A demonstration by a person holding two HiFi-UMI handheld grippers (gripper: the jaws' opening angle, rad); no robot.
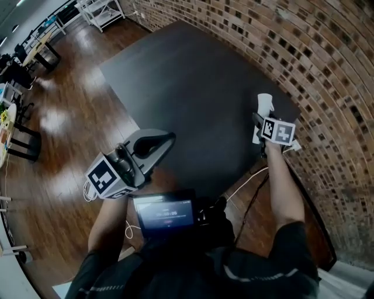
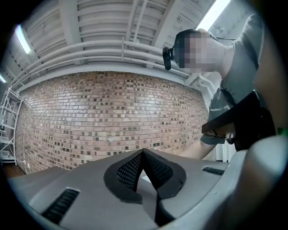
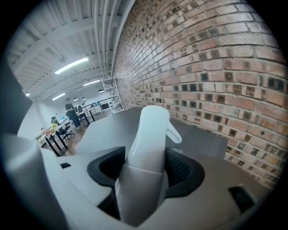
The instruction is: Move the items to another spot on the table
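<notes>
A white spray bottle (image 1: 264, 108) is clamped in my right gripper (image 1: 261, 125), over the dark table's (image 1: 193, 87) right part close to the brick wall. In the right gripper view the white spray bottle (image 3: 150, 134) stands between the black pads (image 3: 184, 173), its trigger head pointing away, and the right gripper (image 3: 146, 168) is shut on its neck and body. My left gripper (image 1: 166, 139) hovers at the table's near-left edge, holding nothing. In its own view the left gripper (image 2: 143, 155) has its pad tips touching, shut and empty, facing the brick wall.
A brick wall (image 1: 327, 58) curves along the table's far and right sides. Wooden floor (image 1: 64, 117) lies left of the table, with desks and chairs (image 1: 23, 58) and a white rack (image 1: 102, 11) farther off. A white cable (image 1: 245, 184) hangs by the near table edge.
</notes>
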